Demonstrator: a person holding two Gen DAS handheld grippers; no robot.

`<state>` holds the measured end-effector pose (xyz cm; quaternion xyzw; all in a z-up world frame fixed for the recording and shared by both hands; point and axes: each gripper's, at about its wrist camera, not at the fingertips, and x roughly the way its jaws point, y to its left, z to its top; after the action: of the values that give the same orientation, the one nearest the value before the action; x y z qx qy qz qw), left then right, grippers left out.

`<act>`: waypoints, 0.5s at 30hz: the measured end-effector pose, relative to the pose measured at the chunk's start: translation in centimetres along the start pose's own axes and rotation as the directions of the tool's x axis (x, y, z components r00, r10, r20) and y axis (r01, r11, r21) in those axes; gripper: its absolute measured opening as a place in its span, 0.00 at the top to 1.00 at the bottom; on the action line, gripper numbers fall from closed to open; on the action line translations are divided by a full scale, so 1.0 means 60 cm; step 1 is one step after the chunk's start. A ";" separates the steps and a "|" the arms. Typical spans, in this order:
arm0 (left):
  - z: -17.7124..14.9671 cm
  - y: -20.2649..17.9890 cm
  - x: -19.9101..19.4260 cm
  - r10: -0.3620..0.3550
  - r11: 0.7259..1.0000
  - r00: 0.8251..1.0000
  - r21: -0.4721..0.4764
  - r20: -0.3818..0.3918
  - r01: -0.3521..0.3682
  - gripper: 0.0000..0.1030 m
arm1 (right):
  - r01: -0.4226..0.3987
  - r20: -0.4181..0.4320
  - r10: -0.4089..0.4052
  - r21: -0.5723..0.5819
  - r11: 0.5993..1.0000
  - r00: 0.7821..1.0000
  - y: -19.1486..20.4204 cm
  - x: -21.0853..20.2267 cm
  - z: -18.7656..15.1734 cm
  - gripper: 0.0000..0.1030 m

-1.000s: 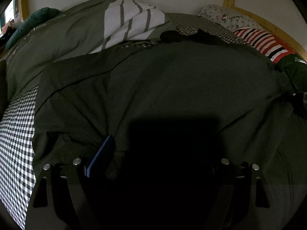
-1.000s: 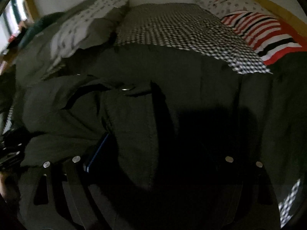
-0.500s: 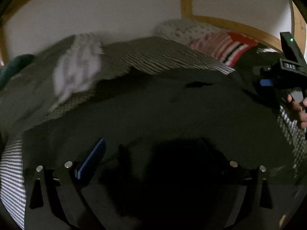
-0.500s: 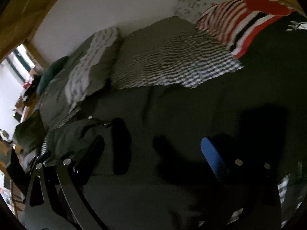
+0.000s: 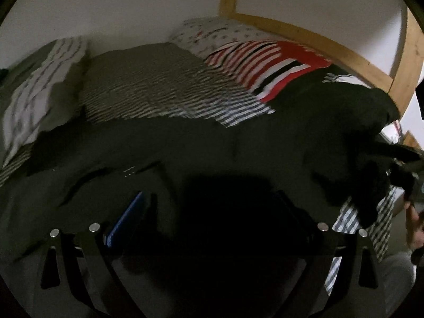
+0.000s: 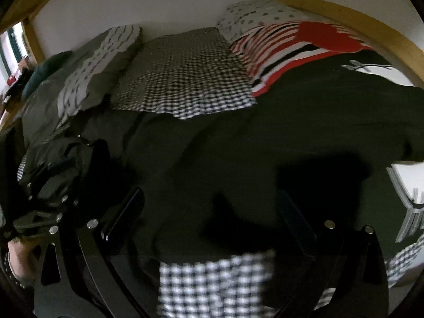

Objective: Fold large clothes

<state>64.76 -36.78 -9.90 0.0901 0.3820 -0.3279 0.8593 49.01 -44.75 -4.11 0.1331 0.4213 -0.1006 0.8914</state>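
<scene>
One large dark olive garment [image 6: 238, 143] lies spread across the bed, filling the middle and lower part of both wrist views. Its surface is mostly flat, with creases running toward 10 o'clock in the left wrist view.

Right gripper [image 6: 209, 212]: jaws spread wide, two fingers visible, one at 8 o'clock and one at 4 o'clock. Nothing sits between them; garment and a blurred patch of the checked bedsheet [image 6: 185, 79] lie beneath. Whether the tips touch cloth cannot be told.

Left gripper [image 5: 212, 206]: left finger with a blue pad [image 5: 127, 217] clear at 8 o'clock; right finger lost in deep shadow at 4 o'clock. Spacing looks wide, though the shadow leaves it unclear whether fabric is caught at the tips.

In the right wrist view the left tool shows at 9 o'clock, with bunched dark cloth heaped on and around it; grip itself hidden. In the left wrist view the right tool sits at 3 o'clock, partly behind a dark fold of cloth.

Counted on the bed behind the garment:
- one red, white and black striped cloth [image 6: 304, 45], 1 o'clock
- one spotted pillow [image 6: 254, 16], 12 o'clock
- one grey striped pillow [image 6: 95, 63], 10 o'clock
- one wooden bed frame [image 6: 344, 10] along the wall
</scene>
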 end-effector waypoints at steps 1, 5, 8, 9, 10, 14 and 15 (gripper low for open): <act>0.005 -0.016 0.006 -0.026 1.000 1.000 0.006 0.005 0.026 0.09 | 0.005 0.009 -0.006 0.009 1.000 1.000 -0.014 -0.009 0.001 0.03; 0.010 -0.088 0.021 -0.162 0.983 0.986 0.089 0.028 0.159 0.09 | 0.028 0.063 -0.033 0.076 0.997 0.997 -0.082 -0.063 0.013 0.03; -0.002 -0.170 0.038 -0.185 0.952 0.982 0.254 0.025 0.173 0.09 | 0.015 0.114 -0.034 0.168 0.986 0.993 -0.135 -0.102 0.022 0.03; -0.006 -0.191 0.043 -0.184 0.941 0.983 0.295 0.024 0.169 0.09 | 0.018 0.124 -0.046 0.214 0.977 0.991 -0.158 -0.113 0.025 0.03; -0.010 -0.214 0.049 -0.186 0.927 0.982 0.336 0.019 0.168 0.09 | 0.022 0.129 -0.056 0.251 0.968 0.990 -0.176 -0.120 0.026 0.03; -0.021 -0.287 0.080 -0.180 0.885 0.983 0.431 -0.032 0.177 0.09 | -0.011 0.125 -0.050 0.441 0.897 0.991 -0.267 -0.123 0.023 0.03; -0.022 -0.294 0.088 -0.171 0.882 0.984 0.438 -0.043 0.172 0.09 | -0.044 0.131 -0.026 0.501 0.865 0.991 -0.296 -0.119 0.019 0.03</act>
<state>55.43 -52.43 -12.88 0.2484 0.3058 -0.4802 0.7837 40.21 -61.39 -0.56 0.3554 0.3196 -0.2113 0.8526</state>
